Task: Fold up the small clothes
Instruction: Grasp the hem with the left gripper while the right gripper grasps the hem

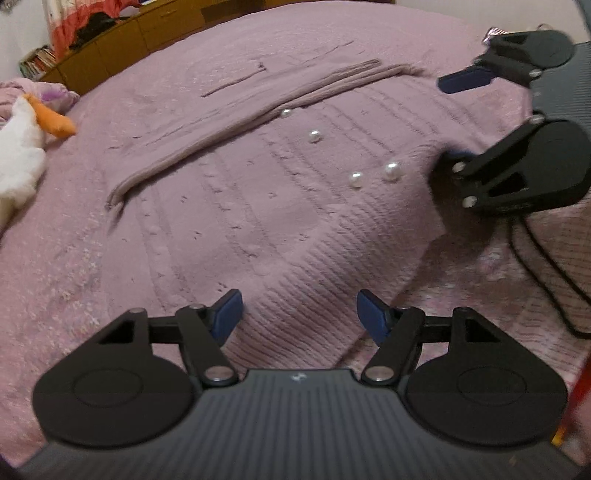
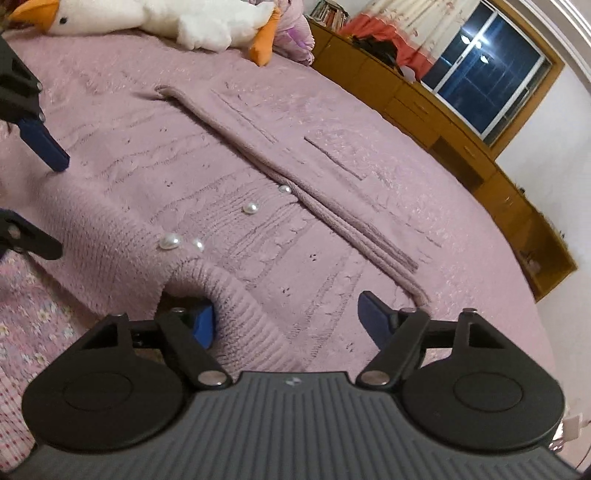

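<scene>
A mauve knitted cardigan lies spread flat on a bed covered in a pink spread of nearly the same shade. In the left wrist view its ribbed hem runs across the near part of the scene, and four pearl buttons climb in a row from the right toward the folded front band that crosses the garment on a slant.

The left gripper hangs over the ribbed hem with its blue fingers set wide apart — nothing is clamped between them, only knit showing beneath the gap.

The right gripper is at the cardigan's edge near the lowest buttons. Its left finger sits tucked under a raised hump of ribbed hem, while the other finger stands clear above the fabric — the fingers are wide, and the pads do not press together on the cloth. Seen from the left wrist camera, this gripper sits at the right edge of the garment with one finger lifted well above it.

A white plush goose with an orange beak and feet lies at the far side of the bed, and a low wooden cabinet runs along the wall under a window.
</scene>
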